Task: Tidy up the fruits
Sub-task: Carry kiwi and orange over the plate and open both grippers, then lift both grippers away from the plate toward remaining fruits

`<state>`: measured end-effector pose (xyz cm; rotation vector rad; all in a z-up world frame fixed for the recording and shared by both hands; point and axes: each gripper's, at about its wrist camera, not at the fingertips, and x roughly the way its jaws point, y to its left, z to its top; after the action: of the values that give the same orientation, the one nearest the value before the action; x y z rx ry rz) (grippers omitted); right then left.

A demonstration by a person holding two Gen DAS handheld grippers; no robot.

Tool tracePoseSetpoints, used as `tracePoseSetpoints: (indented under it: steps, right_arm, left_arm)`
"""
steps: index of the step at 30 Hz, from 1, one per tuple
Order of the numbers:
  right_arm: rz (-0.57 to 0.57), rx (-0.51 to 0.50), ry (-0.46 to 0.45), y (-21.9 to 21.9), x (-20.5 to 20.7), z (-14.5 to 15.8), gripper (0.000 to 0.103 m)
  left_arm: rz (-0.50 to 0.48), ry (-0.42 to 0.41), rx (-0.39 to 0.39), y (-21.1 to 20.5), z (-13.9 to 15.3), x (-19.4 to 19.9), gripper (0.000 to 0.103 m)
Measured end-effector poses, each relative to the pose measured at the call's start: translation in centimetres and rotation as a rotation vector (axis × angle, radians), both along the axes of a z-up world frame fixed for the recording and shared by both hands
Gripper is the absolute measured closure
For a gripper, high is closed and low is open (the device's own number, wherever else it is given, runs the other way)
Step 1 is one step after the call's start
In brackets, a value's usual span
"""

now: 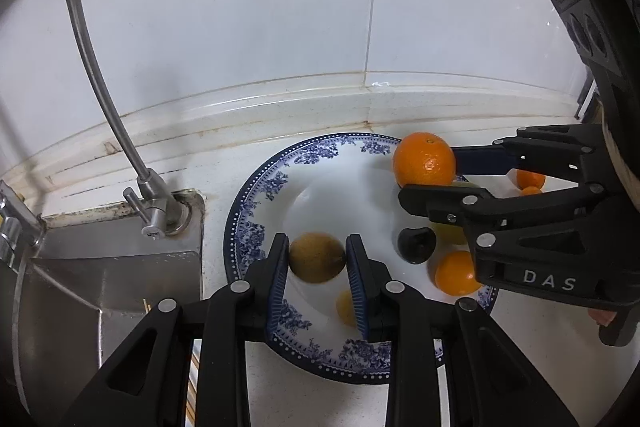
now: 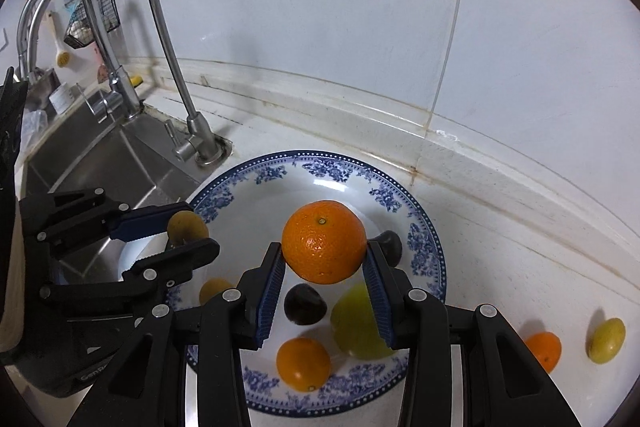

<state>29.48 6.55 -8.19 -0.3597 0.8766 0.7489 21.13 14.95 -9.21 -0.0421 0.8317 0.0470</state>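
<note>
A blue-and-white patterned plate (image 1: 256, 187) (image 2: 424, 227) lies on the white counter. Over its left side my left gripper (image 1: 318, 239) (image 2: 198, 229) has a brown kiwi (image 1: 317, 257) (image 2: 187, 226) between its pads. The kiwi is blurred and looks loose. My right gripper (image 2: 324, 247) (image 1: 424, 171) is shut on a large orange (image 2: 324, 241) (image 1: 424, 159) above the plate. On the plate lie a small orange (image 2: 303, 363), a dark plum (image 2: 304, 303), a green-yellow fruit (image 2: 356, 327) and a small yellow fruit (image 1: 345, 307).
A steel sink (image 2: 100, 163) with a curved faucet (image 2: 192, 131) (image 1: 156, 203) borders the plate on the left. The tiled wall (image 1: 280, 27) rises just behind. On the counter to the right lie another small orange (image 2: 544, 345) and a yellow fruit (image 2: 606, 339).
</note>
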Motion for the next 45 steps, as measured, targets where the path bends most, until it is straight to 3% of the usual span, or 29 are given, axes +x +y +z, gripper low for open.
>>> tracePoseSetpoints:
  steps: [2, 6, 9, 17, 22, 34, 42, 45]
  right_arm:
    - [-0.003, -0.003, -0.004, 0.1, 0.1, 0.0, 0.061]
    - [0.000, -0.008, -0.008, 0.0, 0.1, 0.0, 0.060]
    - [-0.012, 0.018, -0.028, -0.7, -0.3, 0.7, 0.046]
    - [-0.055, 0.081, -0.101, -3.4, -2.5, 3.8, 0.046]
    - [-0.087, 0.127, -0.137, -6.1, -4.8, 5.6, 0.041]
    - [-0.206, 0.130, -0.194, -13.0, -8.9, 6.6, 0.040]
    - [-0.291, 0.133, -0.198, -18.2, -10.1, 6.8, 0.040]
    - [-0.327, 0.132, -0.205, -20.1, -10.1, 6.9, 0.034]
  left_arm:
    - [0.011, -0.009, 0.026, -0.1, 0.3, -0.2, 0.063]
    - [0.030, -0.017, 0.049, -0.3, 1.0, -0.9, 0.062]
    - [0.055, -0.033, 0.056, -0.4, 1.7, -1.8, 0.061]
    - [0.085, -0.093, 0.036, -1.6, 4.5, -4.6, 0.055]
    - [0.078, -0.136, 0.024, -3.3, 6.3, -6.3, 0.048]
    - [0.019, -0.166, 0.027, -9.3, 7.5, -8.8, 0.045]
    - [-0.052, -0.167, 0.016, -13.7, 7.7, -8.4, 0.041]
    - [-0.073, -0.163, 0.009, -15.1, 7.6, -7.7, 0.040]
